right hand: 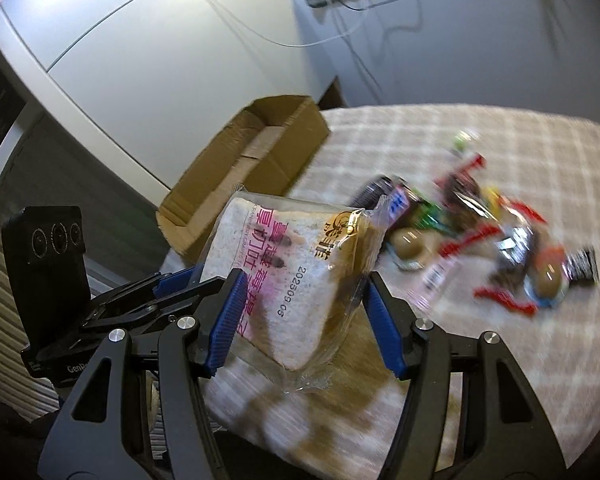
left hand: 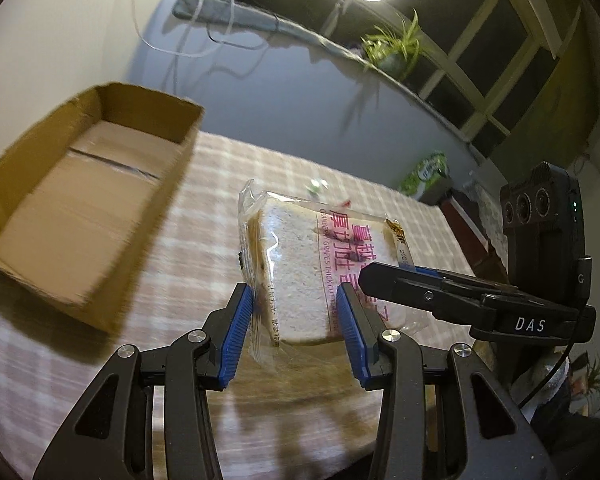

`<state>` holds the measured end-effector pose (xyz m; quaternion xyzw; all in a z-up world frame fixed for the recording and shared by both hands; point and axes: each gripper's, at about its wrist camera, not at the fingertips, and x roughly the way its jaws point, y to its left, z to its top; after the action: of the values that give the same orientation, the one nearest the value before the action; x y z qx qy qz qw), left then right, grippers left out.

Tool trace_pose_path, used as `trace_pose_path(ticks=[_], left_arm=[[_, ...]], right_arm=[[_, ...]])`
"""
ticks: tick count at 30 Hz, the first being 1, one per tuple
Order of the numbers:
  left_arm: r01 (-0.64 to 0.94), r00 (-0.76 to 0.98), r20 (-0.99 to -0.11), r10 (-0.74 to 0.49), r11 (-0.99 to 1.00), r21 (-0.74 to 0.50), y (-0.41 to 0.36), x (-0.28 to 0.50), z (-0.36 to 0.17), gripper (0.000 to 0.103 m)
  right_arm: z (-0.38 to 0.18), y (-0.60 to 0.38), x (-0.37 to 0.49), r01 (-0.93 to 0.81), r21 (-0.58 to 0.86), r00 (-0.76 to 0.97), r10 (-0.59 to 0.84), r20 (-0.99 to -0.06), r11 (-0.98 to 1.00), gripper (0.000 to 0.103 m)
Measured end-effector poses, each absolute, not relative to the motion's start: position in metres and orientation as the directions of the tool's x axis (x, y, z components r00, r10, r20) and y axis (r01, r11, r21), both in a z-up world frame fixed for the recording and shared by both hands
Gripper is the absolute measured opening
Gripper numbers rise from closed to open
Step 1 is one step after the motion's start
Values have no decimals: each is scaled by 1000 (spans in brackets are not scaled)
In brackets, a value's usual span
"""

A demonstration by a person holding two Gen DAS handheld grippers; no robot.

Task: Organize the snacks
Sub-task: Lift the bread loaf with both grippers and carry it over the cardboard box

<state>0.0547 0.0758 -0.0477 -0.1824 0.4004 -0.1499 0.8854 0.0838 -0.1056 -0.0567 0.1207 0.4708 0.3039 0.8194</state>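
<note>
Both claws have hold of the same thing: a wrapped slice of toast point(left hand: 300, 276), lifted clear of the table point(left hand: 204, 248). The left claw point(left hand: 296, 320) is partly closed, its blue pads point(left hand: 238, 328) pressing the slice from either side at one end. The right claw point(right hand: 300, 312) stands a little wider across the other end; its left pad is on the wrapper, though I can't tell whether the right pad touches. Two grips make sense to me: the bag is soft and floppy, and held at both ends it stays flat instead of folding.

The wrapper carries pink Chinese characters, a line reading "CRANBERRY GRAPES THICKCUT TOAST", and a stamp, "202509 06", presumably a date. The right claw's body, seen from the left camera, says "DAS".

Beyond the toast, an open cardboard box point(left hand: 100, 184) sits at the table's edge, apparently empty and likely where this is headed. Off to the right, a pile of snacks point(right hand: 480, 240) lies on the checked cloth, too blurred to read.
</note>
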Motion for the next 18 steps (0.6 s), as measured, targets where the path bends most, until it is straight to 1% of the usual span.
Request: trace_pose_path(ticks=[9, 18], left_arm=[[53, 688, -637, -346, 901, -431, 115, 53, -43, 42], [-18, 714, -643, -277, 911, -413, 154, 56, -45, 42]], right_arm=[[-40, -52, 104, -465, 448, 355, 625, -695, 764, 63], [-40, 0, 130, -520, 432, 323, 638, -699, 737, 63]])
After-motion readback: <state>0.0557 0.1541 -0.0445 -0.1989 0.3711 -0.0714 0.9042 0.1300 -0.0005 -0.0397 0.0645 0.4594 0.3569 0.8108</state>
